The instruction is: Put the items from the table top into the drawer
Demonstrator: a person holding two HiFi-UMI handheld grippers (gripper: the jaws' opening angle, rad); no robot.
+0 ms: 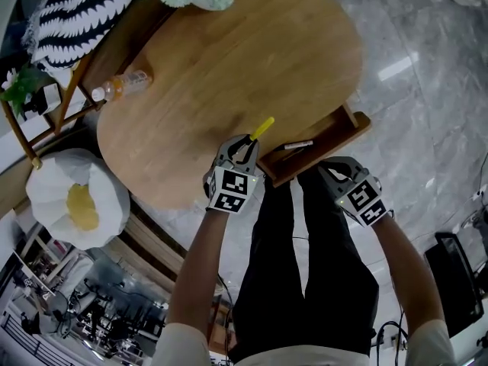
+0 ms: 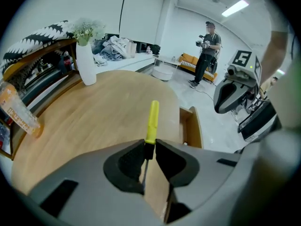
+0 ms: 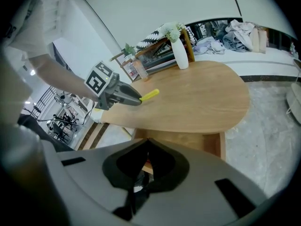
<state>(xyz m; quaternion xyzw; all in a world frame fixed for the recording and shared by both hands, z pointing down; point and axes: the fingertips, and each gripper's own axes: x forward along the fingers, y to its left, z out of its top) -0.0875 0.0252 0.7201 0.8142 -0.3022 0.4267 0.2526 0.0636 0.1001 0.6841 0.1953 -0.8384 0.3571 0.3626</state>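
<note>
Over the near edge of the wooden table (image 1: 229, 67): carrying leg of the job, by the look of it. Pinched tight in the left gripper (image 2: 149, 144), a yellow-handled item (image 2: 152, 119), dark collar between the pads, yellow end poking out ahead, lifted clear of the tabletop. Just to the right of it, the open drawer (image 1: 335, 134), a pale pen-like thing (image 1: 297, 145) already lying inside. Hovering on the near side of the drawer front, the right gripper (image 3: 146, 142), jaws closed together on nothing. Judged mid-transfer: picked up, not yet dropped. Next, most likely: swing across above the drawer's open box, dip the yellow end down between the walls, then part the jaws. Calls for care with the length: long item, narrow drawer, so better laid along it than across, and kept off the pale thing inside. Left to fetch, perhaps: a clear bottle (image 1: 122, 85) with orange contents at the table's far-left rim, on the top or on the shelf beside it, hard to tell. White vase (image 2: 85, 62) of flowers standing at the far end.
</note>
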